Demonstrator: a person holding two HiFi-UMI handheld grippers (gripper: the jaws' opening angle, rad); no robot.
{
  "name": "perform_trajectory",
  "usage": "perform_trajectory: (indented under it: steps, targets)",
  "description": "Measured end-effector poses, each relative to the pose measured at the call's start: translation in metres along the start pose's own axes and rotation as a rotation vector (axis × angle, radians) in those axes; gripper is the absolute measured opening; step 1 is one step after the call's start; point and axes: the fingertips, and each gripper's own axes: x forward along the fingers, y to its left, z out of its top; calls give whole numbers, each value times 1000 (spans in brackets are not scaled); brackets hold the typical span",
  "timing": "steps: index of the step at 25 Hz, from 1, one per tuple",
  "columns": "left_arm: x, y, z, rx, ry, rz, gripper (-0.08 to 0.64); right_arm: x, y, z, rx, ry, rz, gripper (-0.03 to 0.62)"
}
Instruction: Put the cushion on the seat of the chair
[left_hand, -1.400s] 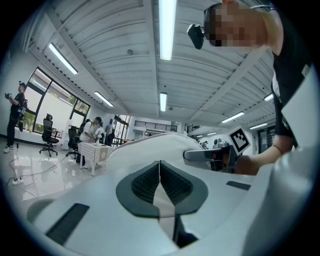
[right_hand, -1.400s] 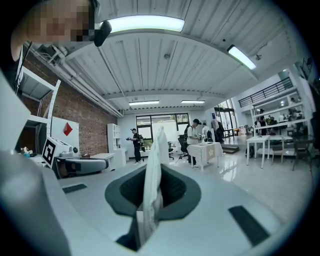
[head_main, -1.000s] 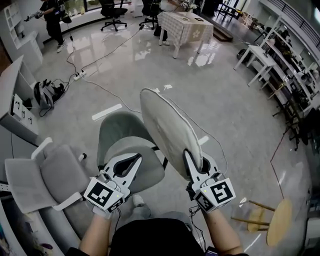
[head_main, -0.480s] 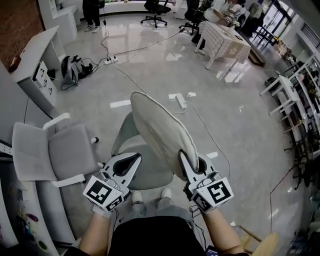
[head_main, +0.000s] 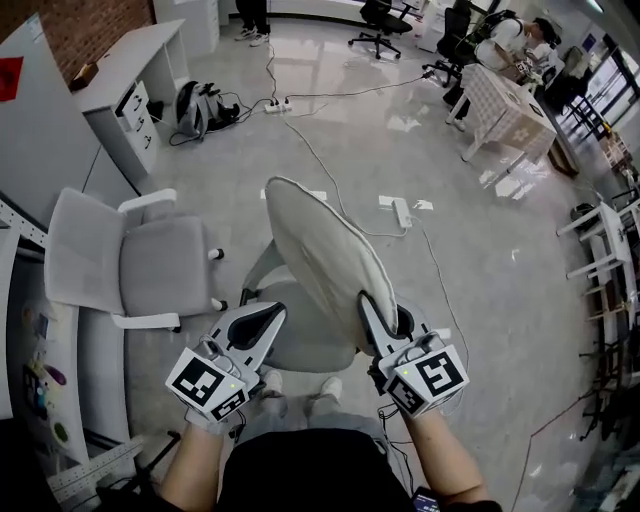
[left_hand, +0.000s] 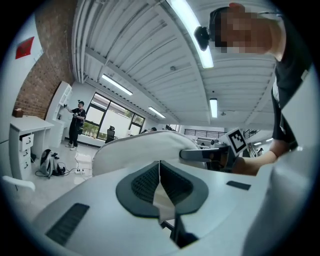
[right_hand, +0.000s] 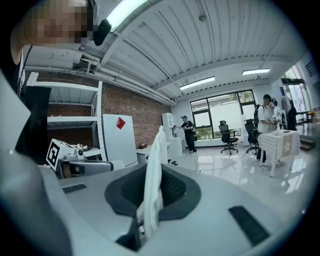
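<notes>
While you turned with both tools raised, your right gripper (head_main: 373, 306) kept its jaws pinched almost fully together on the lower edge of the cushion (head_main: 318, 250), exactly as it had a second earlier; the right gripper view showed the pale fabric standing up between the dark pads. Your left gripper (head_main: 264, 320) stayed shut, its pads meeting with nothing between them, just to the left of the cushion and not touching it.

You carried the cushion in the same pose as before. It rose tilted from the right gripper toward the upper middle of the head view, and it was in the air above the chair (head_main: 303, 348), not on its seat. That grey seat lay at the lower centre, right beside the left gripper's tip.

What changed was the room around you. The white-armed chair (head_main: 160, 268) had slid from the lower left corner up to the middle left. The cloth-covered table (head_main: 505, 95) had moved from the top centre to the upper right. A desk (head_main: 120, 65) had come in at the upper left, and the wooden stool seen earlier at the lower right had left the frame.
</notes>
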Motion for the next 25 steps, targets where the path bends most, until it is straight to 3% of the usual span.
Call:
perform_trajectory:
  steps: [11, 25]
  targets:
    - [-26, 2, -26, -22, 32, 186, 15, 25, 5, -49, 81, 95, 164, 37]
    - [-48, 6, -57, -59, 70, 336, 15, 60, 22, -118, 159, 220, 307, 37]
